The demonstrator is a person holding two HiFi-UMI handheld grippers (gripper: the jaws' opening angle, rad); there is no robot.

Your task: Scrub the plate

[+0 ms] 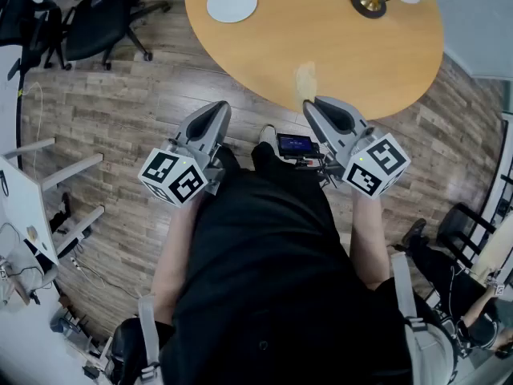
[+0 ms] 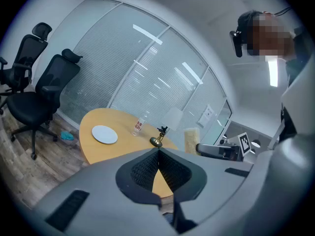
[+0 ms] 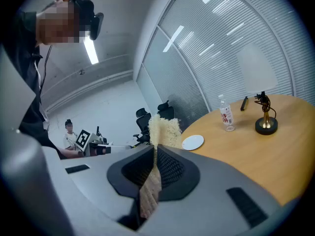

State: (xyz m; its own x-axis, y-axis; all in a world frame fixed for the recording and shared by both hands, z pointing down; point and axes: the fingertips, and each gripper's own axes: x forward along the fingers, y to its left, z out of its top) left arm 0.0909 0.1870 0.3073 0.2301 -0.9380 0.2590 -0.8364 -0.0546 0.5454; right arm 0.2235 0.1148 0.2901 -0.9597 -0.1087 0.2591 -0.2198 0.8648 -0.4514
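Pinching a yellow sponge (image 3: pixel 164 130), the right gripper (image 1: pixel 314 107) hovers near the table (image 1: pixel 385 62) edge. The left gripper (image 1: pixel 216 112) is closed and empty, with the plate (image 1: pixel 232 2) at twelve o'clock from it.

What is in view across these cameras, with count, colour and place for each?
table: one, round, light wood, in front of the person
plate: one, white, on the table's far left side
water bottle: one, clear with a red label, upright on the table beside the lamp
lamp: one, white shade, gold-and-dark base, on the table
office chairs: two, black, on the wood floor left of the table
scrub pad: one, pale yellow, sticking out of the right gripper
left gripper: grey, jaws shut with nothing between them
right gripper: grey, jaws shut on the scrub pad
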